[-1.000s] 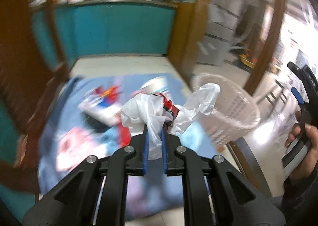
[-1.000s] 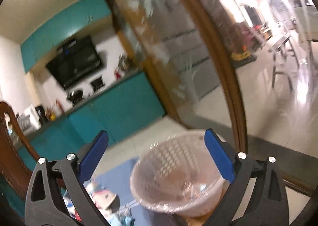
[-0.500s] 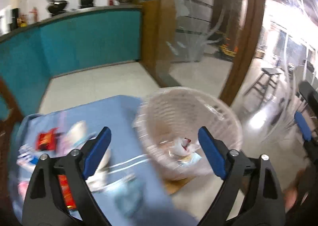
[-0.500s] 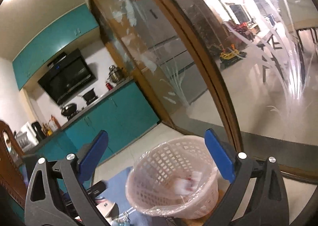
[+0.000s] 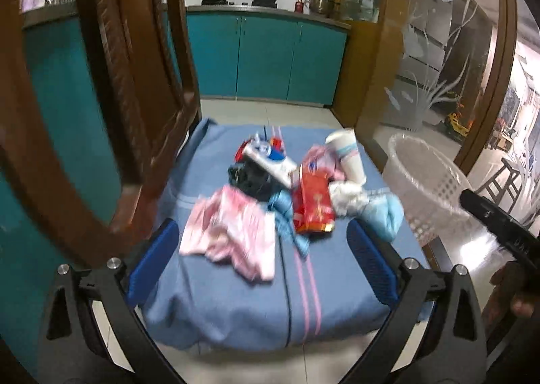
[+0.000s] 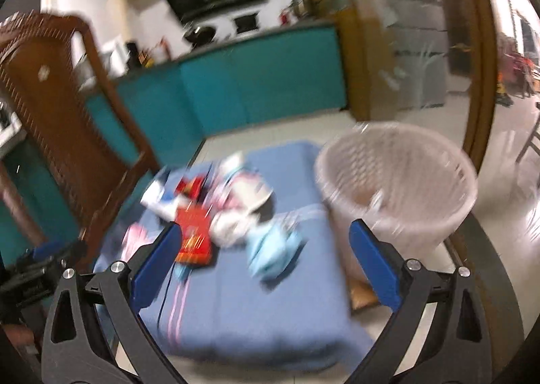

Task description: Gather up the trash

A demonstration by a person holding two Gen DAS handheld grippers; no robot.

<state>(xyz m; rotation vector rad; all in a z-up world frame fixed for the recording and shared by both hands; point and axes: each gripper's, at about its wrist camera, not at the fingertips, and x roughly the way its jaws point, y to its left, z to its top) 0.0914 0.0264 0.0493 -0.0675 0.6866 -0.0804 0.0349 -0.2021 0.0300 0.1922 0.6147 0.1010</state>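
Note:
Trash lies piled on a blue cloth (image 5: 236, 303): a pink wrapper (image 5: 233, 235), a red packet (image 5: 312, 201), a white paper cup (image 5: 347, 154) and a crumpled light blue bag (image 5: 384, 215). The white mesh basket (image 5: 428, 188) stands at the cloth's right edge. My left gripper (image 5: 261, 255) hovers over the near side of the pile, its jaws opening wide with nothing between them. My right gripper (image 6: 266, 249) is open and empty above the red packet (image 6: 194, 232) and the light blue bag (image 6: 273, 249), with the basket (image 6: 398, 181) to its right.
A carved wooden chair (image 5: 111, 107) stands close on the left of the cloth. Teal cabinets (image 5: 270, 56) run along the back. A frosted glass partition in a wooden frame (image 5: 432, 56) rises behind the basket. A hand (image 5: 516, 289) shows at the right edge.
The left gripper, shut on a white plastic bag, opened over the basket and swung back left to the pile, empty. The right gripper turned from the basket down toward the cloth.

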